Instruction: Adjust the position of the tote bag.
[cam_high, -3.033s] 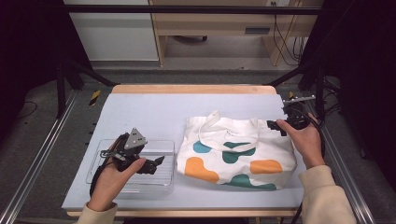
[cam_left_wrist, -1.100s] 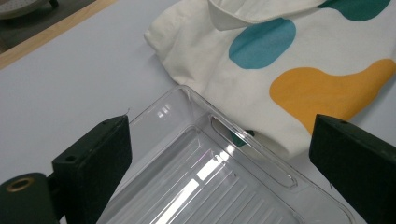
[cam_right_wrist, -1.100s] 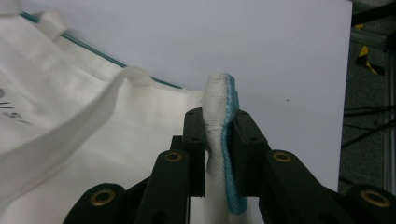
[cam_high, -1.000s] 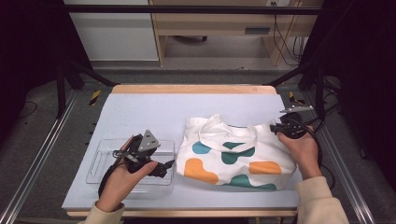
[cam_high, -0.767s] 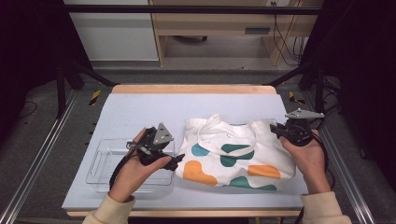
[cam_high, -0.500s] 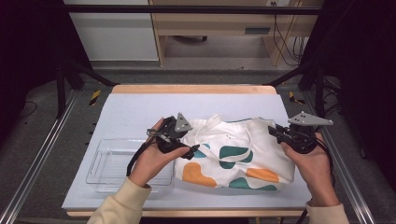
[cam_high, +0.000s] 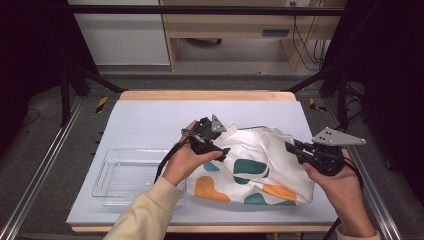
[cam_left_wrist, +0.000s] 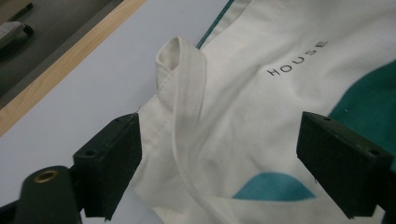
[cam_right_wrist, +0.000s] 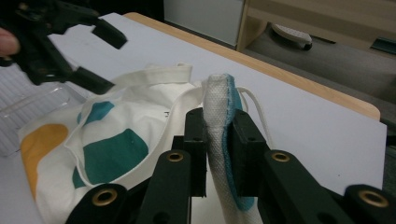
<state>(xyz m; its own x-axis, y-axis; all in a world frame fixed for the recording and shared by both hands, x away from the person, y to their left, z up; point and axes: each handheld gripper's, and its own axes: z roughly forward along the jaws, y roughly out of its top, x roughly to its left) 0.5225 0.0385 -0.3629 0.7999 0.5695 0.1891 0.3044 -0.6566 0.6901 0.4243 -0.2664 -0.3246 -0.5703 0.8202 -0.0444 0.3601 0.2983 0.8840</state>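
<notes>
Right gripper (cam_right_wrist: 217, 140) pinched the tote bag (cam_high: 260, 167) edge; left gripper (cam_left_wrist: 219, 158), jaws wide and just narrowing, should straddle the strap (cam_left_wrist: 187, 88) squarely before clamping

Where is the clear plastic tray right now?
In the high view, the clear plastic tray sits at the table's front left, just left of the tote bag, partly under the person's left forearm.
</notes>
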